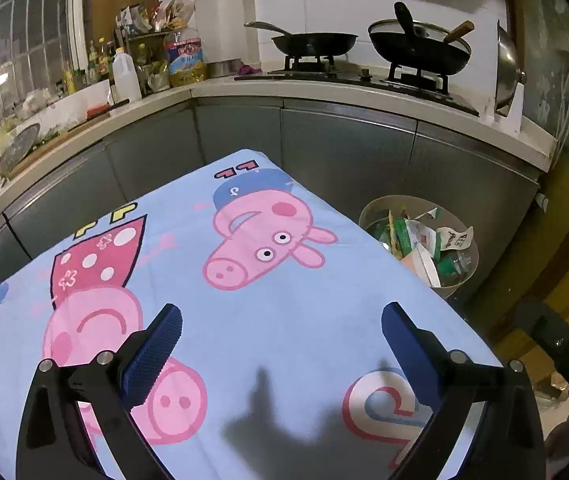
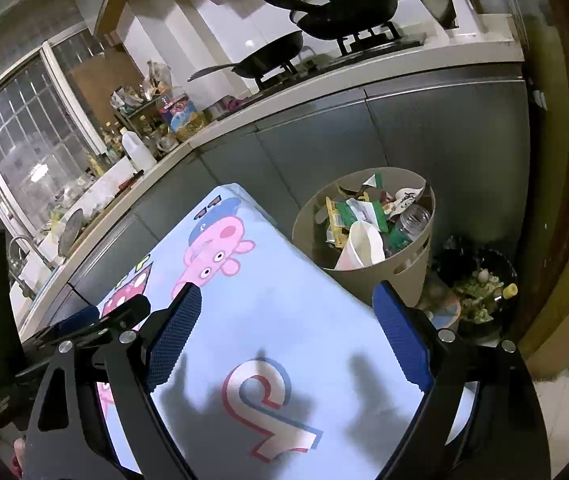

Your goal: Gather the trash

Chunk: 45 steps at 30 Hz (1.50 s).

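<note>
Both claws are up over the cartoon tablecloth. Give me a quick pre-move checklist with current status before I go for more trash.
1. Left claw empty, fingers apart: ok.
2. Right claw empty, fingers apart: ok.
3. Trash visible on the tablecloth to pick next: not ok, none in view.
4. Beige trash bin upright beside the table: ok.
5. Room left in the bin: cannot tell, wrappers and a paper cup reach near the rim.
6. Black bin of food scraps upright: ok.
</note>
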Each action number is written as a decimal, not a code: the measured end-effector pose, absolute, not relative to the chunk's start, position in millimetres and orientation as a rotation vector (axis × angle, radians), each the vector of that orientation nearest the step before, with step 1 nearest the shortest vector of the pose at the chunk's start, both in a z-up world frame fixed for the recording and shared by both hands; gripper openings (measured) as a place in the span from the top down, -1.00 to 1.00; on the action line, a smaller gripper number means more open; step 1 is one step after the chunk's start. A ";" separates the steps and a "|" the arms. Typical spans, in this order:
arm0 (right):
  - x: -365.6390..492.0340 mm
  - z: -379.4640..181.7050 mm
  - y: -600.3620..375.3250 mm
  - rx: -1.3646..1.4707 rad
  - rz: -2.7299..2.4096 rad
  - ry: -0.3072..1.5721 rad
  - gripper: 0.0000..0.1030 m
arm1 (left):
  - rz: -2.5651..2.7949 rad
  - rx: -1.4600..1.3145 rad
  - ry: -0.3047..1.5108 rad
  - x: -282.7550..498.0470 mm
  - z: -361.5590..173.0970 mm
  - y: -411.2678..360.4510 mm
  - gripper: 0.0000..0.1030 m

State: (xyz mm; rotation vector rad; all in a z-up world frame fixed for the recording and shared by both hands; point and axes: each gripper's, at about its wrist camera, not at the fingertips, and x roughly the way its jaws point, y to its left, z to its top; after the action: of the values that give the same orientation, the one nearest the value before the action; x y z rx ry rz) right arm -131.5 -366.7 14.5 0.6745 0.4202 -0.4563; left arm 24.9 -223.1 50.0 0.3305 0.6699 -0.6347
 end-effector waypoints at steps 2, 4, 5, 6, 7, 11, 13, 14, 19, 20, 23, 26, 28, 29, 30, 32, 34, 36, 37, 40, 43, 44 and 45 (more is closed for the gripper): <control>-131.4 14.6 -366.9 0.675 -0.457 0.422 -0.68 | -0.618 0.344 0.650 22.3 51.6 -222.6 -0.93; -131.5 14.5 -366.6 0.682 -0.455 0.423 -0.68 | -0.613 0.351 0.639 22.0 52.9 -221.7 -0.93; -131.9 14.0 -365.6 0.686 -0.455 0.423 -0.68 | -0.609 0.354 0.634 21.7 53.4 -221.3 -0.93; -132.2 14.4 -365.4 0.688 -0.454 0.422 -0.68 | -0.603 0.358 0.627 21.1 54.1 -220.7 -0.93; -132.6 15.0 -365.3 0.688 -0.453 0.420 -0.68 | -0.598 0.360 0.622 20.8 54.7 -220.4 -0.93; -133.2 14.9 -366.2 0.687 -0.452 0.411 -0.68 | -0.590 0.369 0.611 18.9 56.1 -220.3 -0.93; -135.1 15.0 -366.5 0.693 -0.454 0.403 -0.68 | -0.589 0.369 0.609 18.4 56.5 -220.1 -0.93; -136.1 15.3 -366.7 0.696 -0.456 0.400 -0.68 | -0.586 0.369 0.606 18.2 57.1 -220.0 -0.93; -138.8 15.9 -366.6 0.705 -0.453 0.390 -0.68 | -0.569 0.376 0.592 15.7 59.3 -220.4 -0.93; -138.8 15.6 -366.0 0.705 -0.451 0.390 -0.68 | -0.568 0.378 0.591 15.7 59.4 -220.6 -0.93; -139.4 15.1 -364.1 0.707 -0.447 0.391 -0.68 | -0.561 0.378 0.590 15.6 60.0 -219.6 -0.93; -139.5 15.6 -361.6 0.702 -0.444 0.389 -0.68 | -0.550 0.379 0.580 14.4 61.5 -217.9 -0.93; -139.0 16.2 -360.6 0.701 -0.442 0.389 -0.68 | -0.544 0.379 0.575 13.6 61.8 -217.5 -0.93; -138.9 15.8 -360.2 0.703 -0.442 0.390 -0.68 | -0.542 0.380 0.573 13.7 62.0 -217.2 -0.93; -139.1 15.7 -360.4 0.704 -0.442 0.390 -0.68 | -0.537 0.382 0.568 13.2 62.0 -217.0 -0.93; -138.9 16.2 -360.6 0.702 -0.442 0.389 -0.68 | -0.528 0.385 0.558 12.1 62.0 -217.0 -0.93; -138.5 16.4 -360.2 0.701 -0.440 0.388 -0.68 | -0.522 0.391 0.551 11.4 62.1 -216.9 -0.93; -138.7 16.4 -360.3 0.699 -0.440 0.386 -0.68 | -0.522 0.391 0.551 11.4 62.3 -216.9 -0.93; -139.0 16.6 -359.0 0.699 -0.439 0.383 -0.68 | -0.521 0.390 0.551 11.3 62.4 -217.0 -0.93; -141.4 16.7 -354.8 0.699 -0.438 0.374 -0.68 | -0.523 0.391 0.552 12.0 62.4 -216.6 -0.93; -143.6 17.0 -351.6 0.698 -0.439 0.366 -0.68 | -0.527 0.390 0.556 11.8 62.3 -216.7 -0.93; -143.3 16.9 -351.9 0.699 -0.439 0.368 -0.68 | -0.526 0.391 0.558 10.9 61.9 -217.0 -0.93; -143.2 16.5 -351.4 0.700 -0.438 0.368 -0.68 | -0.525 0.391 0.558 10.8 61.5 -217.0 -0.93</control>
State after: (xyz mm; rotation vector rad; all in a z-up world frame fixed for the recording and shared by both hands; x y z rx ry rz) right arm -143.2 -351.4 16.5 0.6999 0.3681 -0.4382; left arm 10.8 -217.0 61.5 0.3914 0.5581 -0.5245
